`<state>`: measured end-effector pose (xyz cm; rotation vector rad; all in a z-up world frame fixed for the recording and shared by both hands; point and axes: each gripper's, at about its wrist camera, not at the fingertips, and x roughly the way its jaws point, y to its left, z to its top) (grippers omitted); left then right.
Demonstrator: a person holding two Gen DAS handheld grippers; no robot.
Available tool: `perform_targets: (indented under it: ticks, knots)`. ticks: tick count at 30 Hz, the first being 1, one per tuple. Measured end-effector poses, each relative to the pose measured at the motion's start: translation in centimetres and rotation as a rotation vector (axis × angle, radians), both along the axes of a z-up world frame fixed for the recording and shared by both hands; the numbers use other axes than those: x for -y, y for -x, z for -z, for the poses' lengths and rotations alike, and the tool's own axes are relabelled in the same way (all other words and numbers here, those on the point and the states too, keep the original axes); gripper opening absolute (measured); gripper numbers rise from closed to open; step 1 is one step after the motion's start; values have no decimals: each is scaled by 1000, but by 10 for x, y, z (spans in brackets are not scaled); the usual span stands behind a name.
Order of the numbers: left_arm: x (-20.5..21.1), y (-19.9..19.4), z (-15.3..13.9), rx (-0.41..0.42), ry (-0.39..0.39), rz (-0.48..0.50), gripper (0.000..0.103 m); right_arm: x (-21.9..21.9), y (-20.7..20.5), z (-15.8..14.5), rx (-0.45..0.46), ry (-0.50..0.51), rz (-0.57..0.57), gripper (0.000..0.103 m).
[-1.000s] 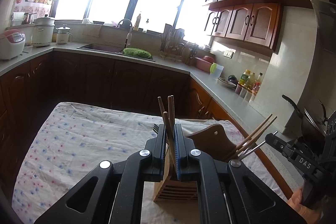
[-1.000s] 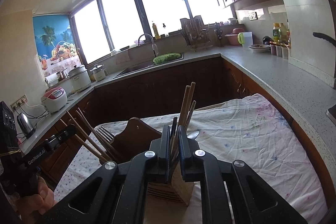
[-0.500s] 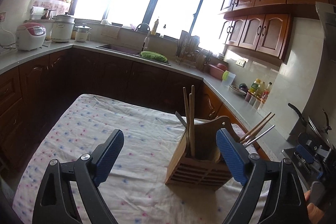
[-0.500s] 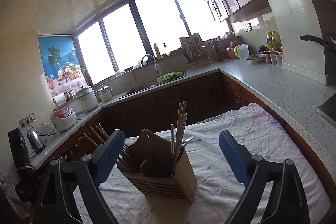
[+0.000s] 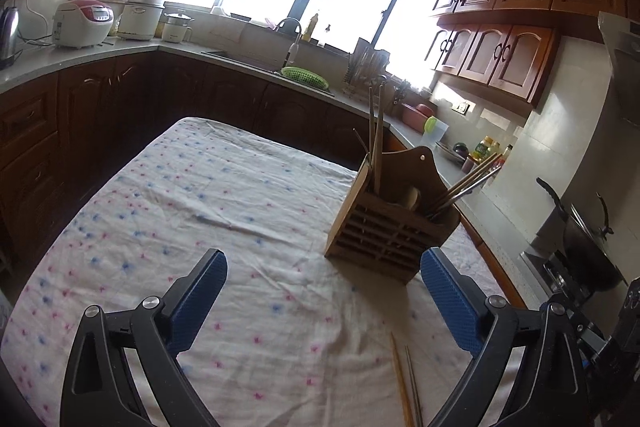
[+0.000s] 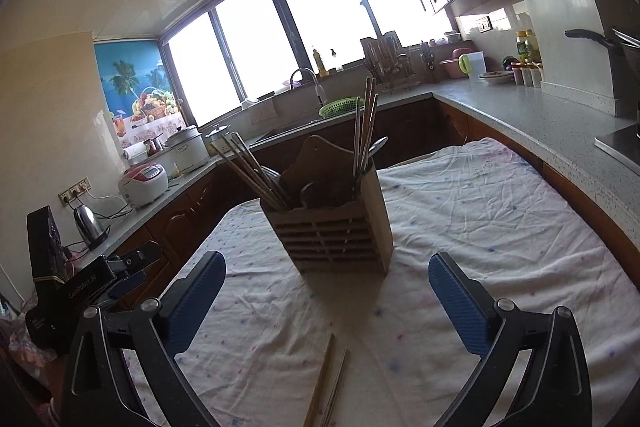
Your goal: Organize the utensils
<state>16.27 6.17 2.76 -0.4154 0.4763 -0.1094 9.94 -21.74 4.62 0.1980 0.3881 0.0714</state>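
Note:
A slatted wooden utensil holder (image 5: 390, 231) (image 6: 334, 233) stands on the cloth-covered table (image 5: 200, 211) (image 6: 500, 211). It holds several chopsticks (image 5: 376, 135) (image 6: 366, 123), more leaning chopsticks (image 5: 468, 183) (image 6: 248, 167) and a spoon (image 6: 376, 147). A wooden chopstick (image 5: 402, 383) (image 6: 320, 383) and a metal one (image 5: 414, 387) (image 6: 334, 387) lie on the cloth close to me. My left gripper (image 5: 324, 307) is open and empty, back from the holder. My right gripper (image 6: 326, 303) is open and empty, facing the holder.
Kitchen counters wrap around the table (image 5: 100, 51) (image 6: 540, 107). A rice cooker (image 5: 82, 23), pots, a sink with a green basket (image 5: 304, 75) and a dish rack (image 6: 388, 63) stand on them. The left gripper's body (image 6: 92, 283) shows at the right wrist view's left edge.
Both grippers were shut on chopsticks over the holder, then opened and pulled back and down. The chopsticks stay in the holder. Two loose chopsticks on the cloth have come into view.

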Motion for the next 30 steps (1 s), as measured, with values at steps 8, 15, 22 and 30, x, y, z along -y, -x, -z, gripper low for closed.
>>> perform_targets:
  ticks: [8,15,22,30]
  knots:
    - [1,53,10,12,-31,-25,98,-6,38,20,4,7,-4,102]
    - [3,71,14,-1,-63,-22,98,-6,49,36,-32,0,0,102]
    - [7,91,-1,34,-102,-18,98,-11,62,31,-8,24,9,102]
    - [23,135,-12,148,-246,-72,102,-41,104,-3,190,254,108,103]
